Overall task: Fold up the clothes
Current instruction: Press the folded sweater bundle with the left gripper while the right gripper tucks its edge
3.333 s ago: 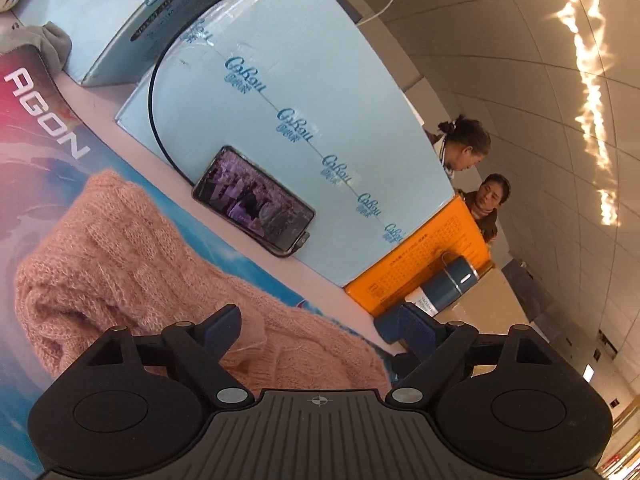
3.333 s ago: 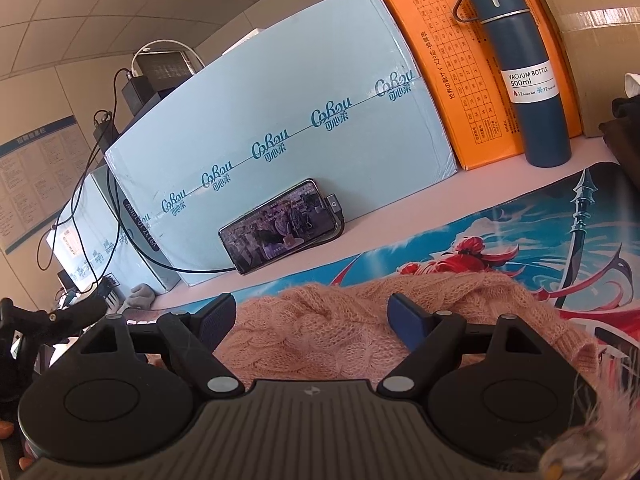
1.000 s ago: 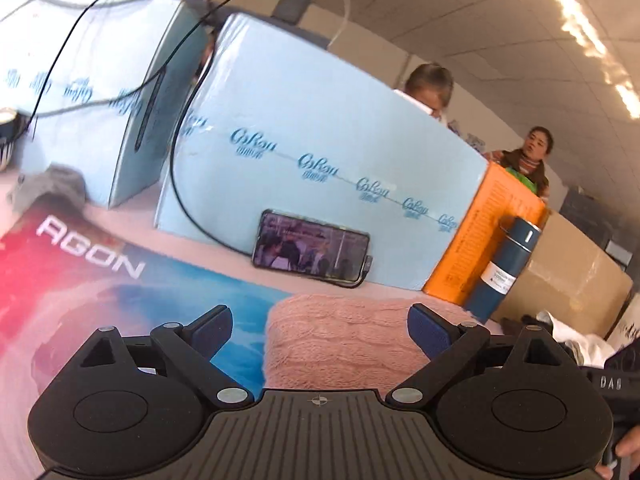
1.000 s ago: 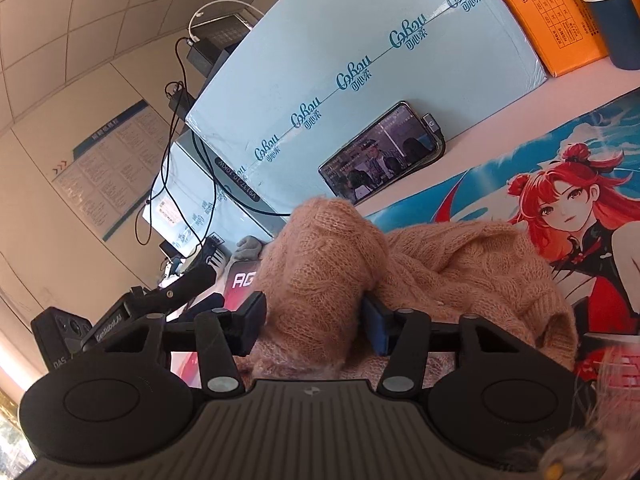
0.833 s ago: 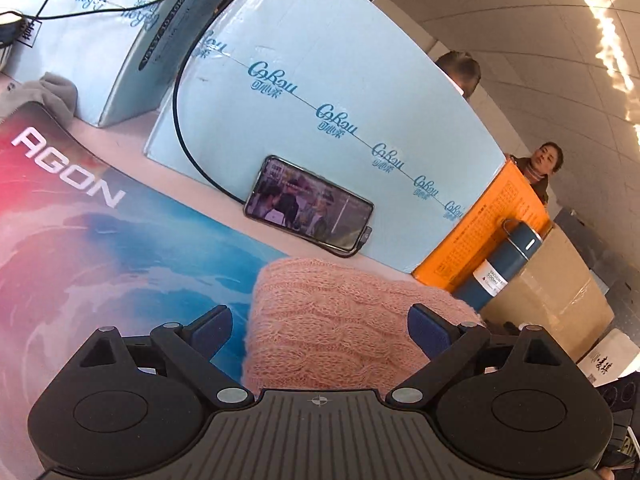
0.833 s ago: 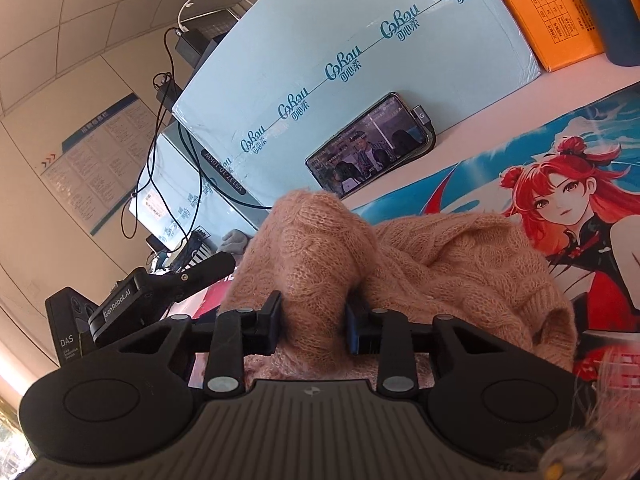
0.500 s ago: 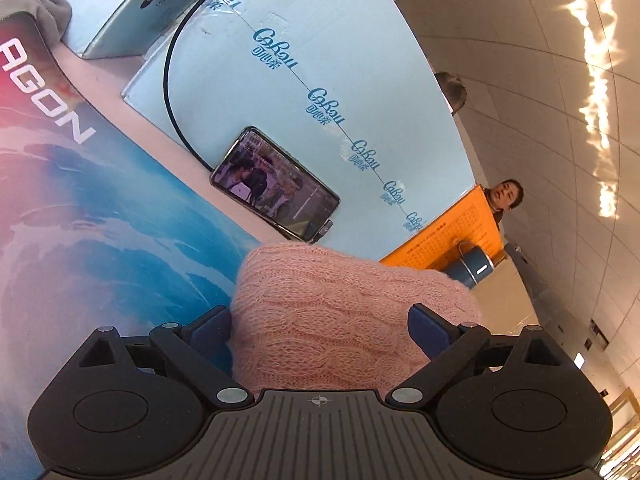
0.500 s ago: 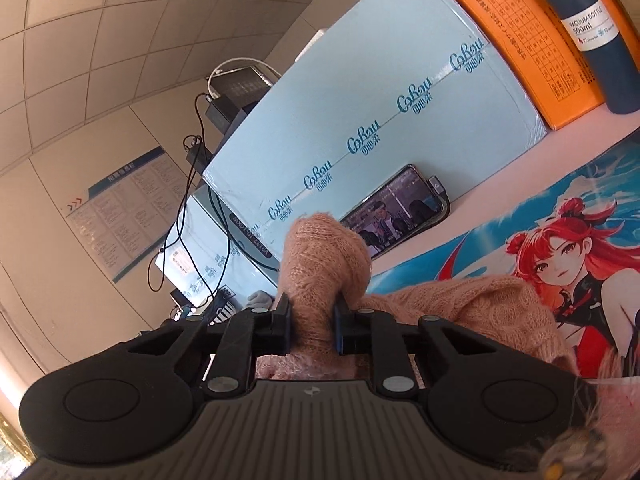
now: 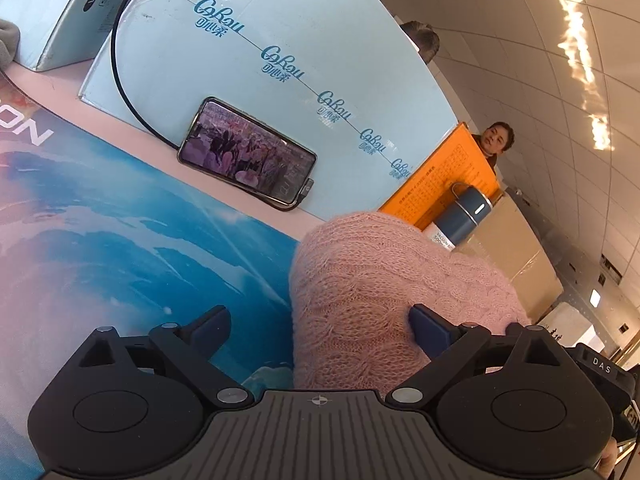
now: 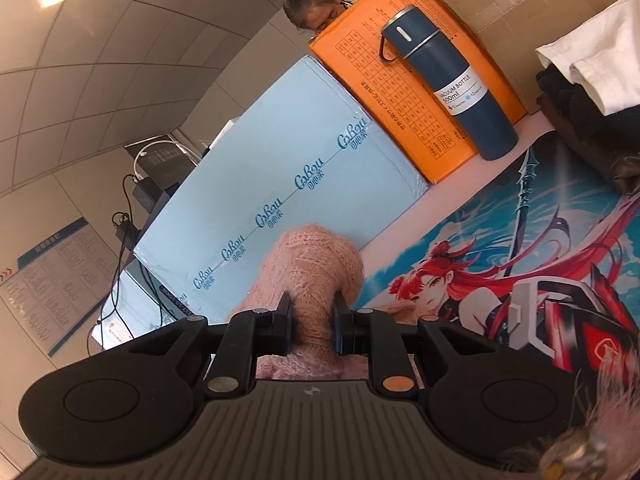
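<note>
A: What's the right gripper (image 10: 311,330) doing?

B: Jaws nearly together, pinching a bunched fold of the pink cable-knit sweater (image 10: 316,276). The knit bulges up above the pads, lifted off the printed desk mat (image 10: 520,248). Prob. held that way so the fold can be carried over the rest of the garment.

A: And the left gripper (image 9: 320,326)?

B: Wide, gripping nothing. The sweater (image 9: 384,292) sits between the fingers, closer to the right-hand pad in that view; can't tell if that pad touches the knit. Looks ready to steady or take the edge.

A: Where's the sweater overall?

B: On the mat, rolled into a thick hump, w/ bare mat (image 9: 120,248) to one side, room to lay it flat.

A: Anything nearby?

B: Behind it a phone (image 9: 246,154) leans on a light-blue Cobou carton (image 9: 260,80), cable attached. Further along, an orange box (image 10: 404,92) and a dark-blue vacuum bottle (image 10: 452,84), well apart from the sweater. Folded dark and white cloth (image 10: 588,92) sits at the mat's far corner. Two people visible behind the boxes.
</note>
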